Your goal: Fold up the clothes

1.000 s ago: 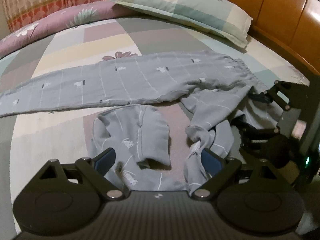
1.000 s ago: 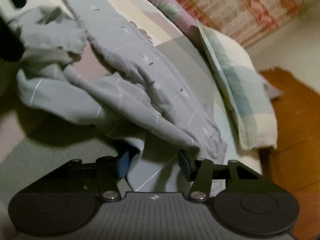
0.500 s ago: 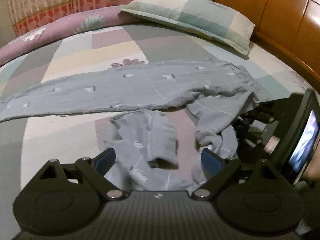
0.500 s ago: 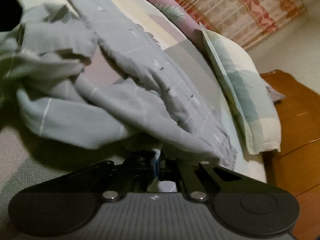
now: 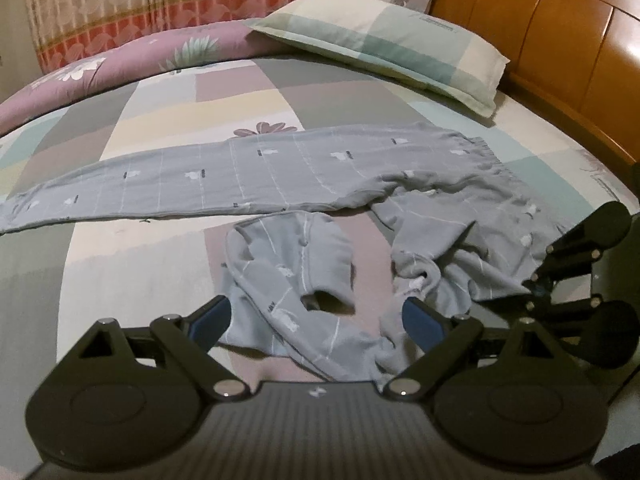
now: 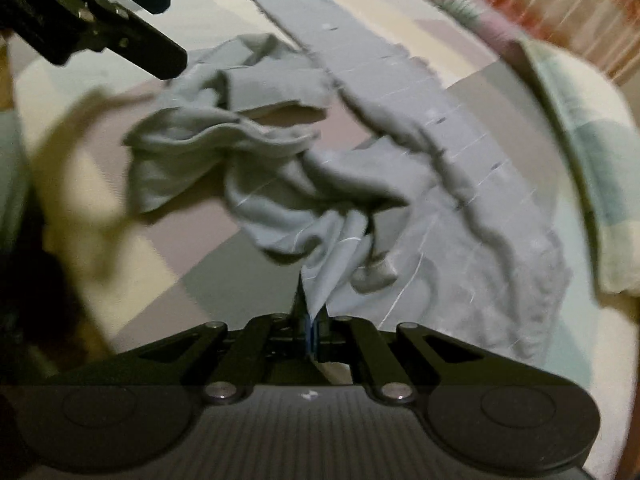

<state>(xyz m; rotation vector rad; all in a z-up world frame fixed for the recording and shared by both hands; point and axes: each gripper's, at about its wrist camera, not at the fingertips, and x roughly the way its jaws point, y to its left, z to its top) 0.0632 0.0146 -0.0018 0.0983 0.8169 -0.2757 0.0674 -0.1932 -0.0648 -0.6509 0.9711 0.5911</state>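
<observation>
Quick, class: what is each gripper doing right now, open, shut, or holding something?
Left gripper: open, holding nothing; crumpled trouser leg lies between its fingers.
Right gripper: shut on grey pyjama trousers.

A bedroom in a home is showing here. A bed [image 5: 168, 92] with a patchwork sheet is filling the view, a checked pillow [image 5: 384, 48] is lying at its head against a wooden headboard [image 5: 560, 40], a pink floral quilt [image 5: 100, 76] is bunching beside the pillow, and patterned curtains [image 5: 140, 4] are hanging behind the quilt.
</observation>
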